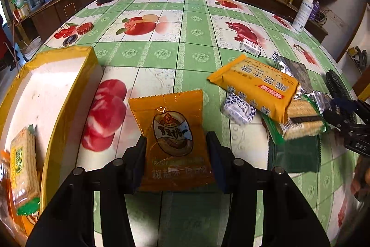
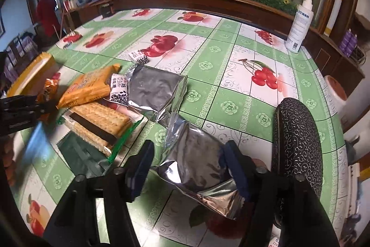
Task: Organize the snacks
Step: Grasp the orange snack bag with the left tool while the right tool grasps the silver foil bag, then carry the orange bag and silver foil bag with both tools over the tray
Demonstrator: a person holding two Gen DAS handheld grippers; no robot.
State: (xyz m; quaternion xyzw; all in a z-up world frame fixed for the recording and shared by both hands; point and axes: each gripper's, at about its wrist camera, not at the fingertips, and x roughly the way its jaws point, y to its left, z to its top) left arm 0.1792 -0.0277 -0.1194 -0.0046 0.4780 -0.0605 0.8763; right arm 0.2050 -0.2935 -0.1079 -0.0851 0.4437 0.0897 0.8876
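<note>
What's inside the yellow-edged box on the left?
Inside the box: one clear-wrapped cracker pack with a green end, and an orange wrapper edge at the frame's left border. The rest of the interior is cut off, so a full count isn't possible.

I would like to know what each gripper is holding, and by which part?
Left gripper: orange snack packet, by its side edges. Right gripper: silver foil packet, across its width.

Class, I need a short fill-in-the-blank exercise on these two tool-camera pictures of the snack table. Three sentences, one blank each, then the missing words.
1. The left tool has an ______ snack packet between its fingers.
2. The right tool straddles a crinkled ______ foil pouch.
3. The white spray bottle stands ______ at the far edge of the fruit-patterned tablecloth.

Missing words: orange; silver; upright
</note>
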